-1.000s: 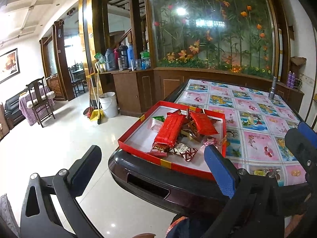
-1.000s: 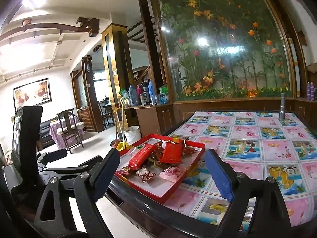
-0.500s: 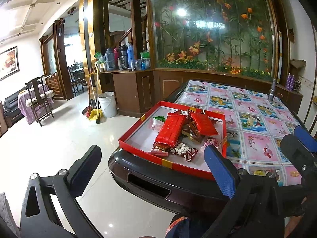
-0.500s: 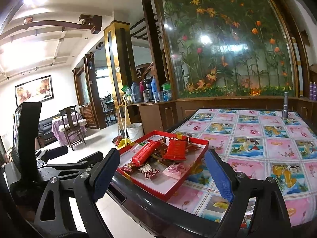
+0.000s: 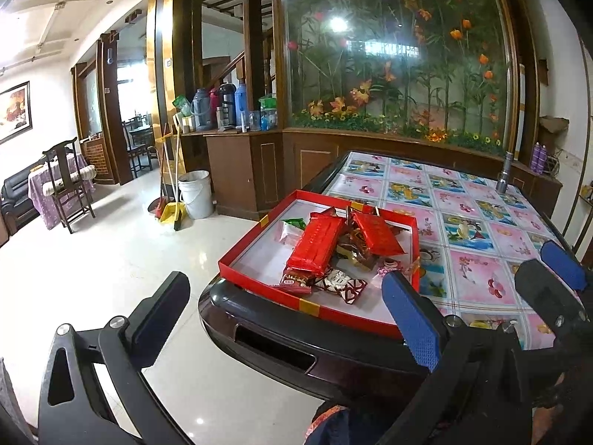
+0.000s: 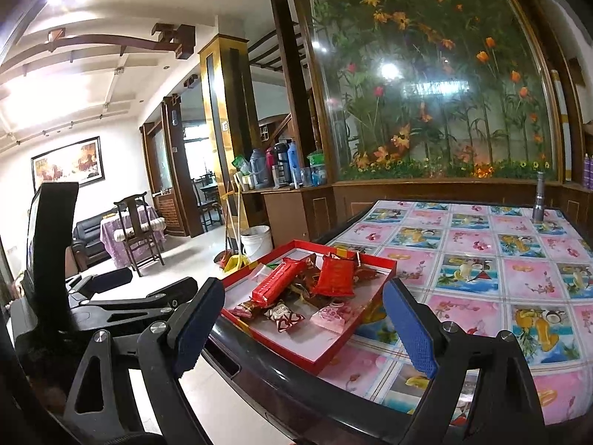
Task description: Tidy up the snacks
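A shallow red tray (image 5: 255, 283) (image 6: 326, 350) sits at the near left corner of the table. In it lies a heap of snacks: a long red packet (image 5: 317, 246) (image 6: 276, 283), a shorter red packet (image 5: 374, 231) (image 6: 335, 276), a white and maroon wrapped sweet (image 5: 339, 282) (image 6: 283, 315), a pink sweet (image 6: 333, 313) and several small brown ones. My left gripper (image 5: 285, 319) is open and empty, short of the table's edge. My right gripper (image 6: 304, 326) is open and empty, to the right of the left one and facing the tray.
The table (image 6: 481, 259) has a pink and blue patterned cover and a dark raised rim (image 5: 315, 328). A metal flashlight (image 6: 539, 196) stands at its far edge. A white bucket (image 5: 194, 194), a broom and a chair (image 5: 68, 185) stand on the tiled floor to the left.
Both grippers have drifted slightly, the right one rising a little toward the tray. Both stay open and the snacks have not moved.
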A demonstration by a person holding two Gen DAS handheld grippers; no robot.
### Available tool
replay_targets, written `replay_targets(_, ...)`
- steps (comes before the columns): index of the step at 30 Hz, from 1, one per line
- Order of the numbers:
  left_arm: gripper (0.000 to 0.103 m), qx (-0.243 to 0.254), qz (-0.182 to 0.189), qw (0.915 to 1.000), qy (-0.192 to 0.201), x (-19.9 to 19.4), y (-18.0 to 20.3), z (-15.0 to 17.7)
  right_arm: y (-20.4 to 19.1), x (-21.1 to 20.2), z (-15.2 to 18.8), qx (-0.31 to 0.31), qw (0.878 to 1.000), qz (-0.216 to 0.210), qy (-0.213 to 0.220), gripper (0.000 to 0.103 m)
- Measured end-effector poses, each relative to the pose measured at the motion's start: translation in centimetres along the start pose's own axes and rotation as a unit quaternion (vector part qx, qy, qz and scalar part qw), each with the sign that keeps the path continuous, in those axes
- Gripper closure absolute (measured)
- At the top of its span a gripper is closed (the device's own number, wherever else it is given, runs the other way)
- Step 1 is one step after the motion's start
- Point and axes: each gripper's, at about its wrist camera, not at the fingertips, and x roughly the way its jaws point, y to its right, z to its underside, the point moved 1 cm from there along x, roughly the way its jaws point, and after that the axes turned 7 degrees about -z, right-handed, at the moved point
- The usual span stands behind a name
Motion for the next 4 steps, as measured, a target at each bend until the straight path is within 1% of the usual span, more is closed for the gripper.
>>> replay_targets(4, 0.0, -0.002, 0.004, 1.0, 0.006, -0.15, -0.08, -0.06, -0.08, 0.18, -0.31, 0.008, 1.0, -0.004, 0.003, 0.014)
